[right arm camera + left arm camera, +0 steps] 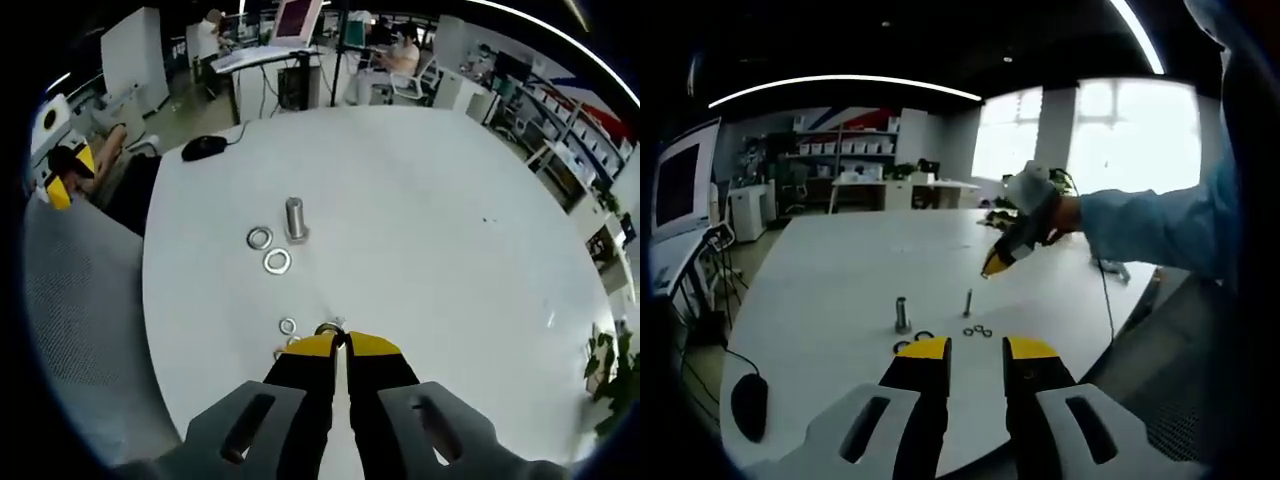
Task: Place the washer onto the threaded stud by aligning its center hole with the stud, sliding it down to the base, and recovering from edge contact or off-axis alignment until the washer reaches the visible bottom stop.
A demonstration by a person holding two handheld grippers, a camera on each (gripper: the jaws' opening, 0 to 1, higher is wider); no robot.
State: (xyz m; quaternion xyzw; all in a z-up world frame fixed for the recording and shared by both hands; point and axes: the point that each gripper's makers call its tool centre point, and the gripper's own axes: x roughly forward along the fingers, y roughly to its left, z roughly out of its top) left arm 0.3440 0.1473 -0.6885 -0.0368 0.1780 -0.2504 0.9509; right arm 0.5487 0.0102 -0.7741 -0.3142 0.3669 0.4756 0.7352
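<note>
In the left gripper view, my left gripper (976, 349) is slightly parted and empty; small washers (977, 330) lie beside the thin threaded stud (968, 302). In the right gripper view, my right gripper (345, 344) looks closed just over that stud (327, 329), grip unclear. Washers seem thin, stiff and slippery; I'd pinch the rim.

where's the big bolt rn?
Right gripper view: the big bolt stands upright mid-table, with two large washers just beside it, beyond the right gripper.

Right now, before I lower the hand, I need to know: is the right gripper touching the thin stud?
Apart. In the left gripper view the right gripper hangs in the air above the thin stud, with bare table showing between its tip and the stud's top.
</note>
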